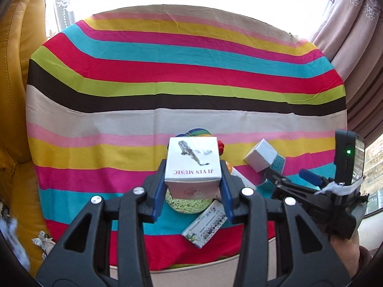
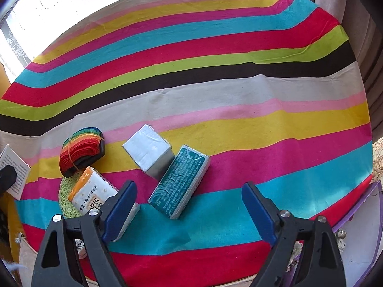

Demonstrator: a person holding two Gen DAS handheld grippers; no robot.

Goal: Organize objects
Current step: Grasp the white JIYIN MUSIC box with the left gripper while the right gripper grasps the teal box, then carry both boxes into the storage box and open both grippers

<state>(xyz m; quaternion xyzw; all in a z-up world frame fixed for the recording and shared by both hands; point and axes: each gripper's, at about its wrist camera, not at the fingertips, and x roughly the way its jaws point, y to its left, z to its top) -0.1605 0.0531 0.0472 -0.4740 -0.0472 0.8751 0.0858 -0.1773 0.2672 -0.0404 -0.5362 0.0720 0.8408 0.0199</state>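
- Round table draped in a striped cotton tablecloth (image 2: 215, 91): bands of pink, yellow, magenta, turquoise, red, lime, dark brown and cream, lightly creased.
- Room: yellow leather chair (image 1: 16, 71) at the table's left edge; pale patterned curtains (image 1: 347, 19) at its far right; bright window light beyond the far edge.
- Left gripper (image 1: 192, 186): blue-padded fingers closed on the sides of a white cardboard box (image 1: 192, 165) printed "JI YIN MUSIC" with a saxophone drawing, held clear above the objects near the table's near edge.
- Right gripper (image 2: 189, 212): jaws wide apart, holding nothing, over the turquoise band near the near edge.
- Silver box (image 2: 148, 150): matt cuboid on the yellow band, touching the teal packet (image 2: 178, 181), a film-wrapped rectangular block lying aslant.
- Rainbow ribbed strap (image 2: 80, 147): folded bundle on a black base, left of the silver box.
- White and orange tissue pack (image 2: 93, 191): soft wrapper, lying on a green fuzzy round mat (image 2: 65, 198), partly behind the right gripper's left finger.
- Flat printed carton (image 1: 204, 224): lies aslant beside the mat, near the near edge.
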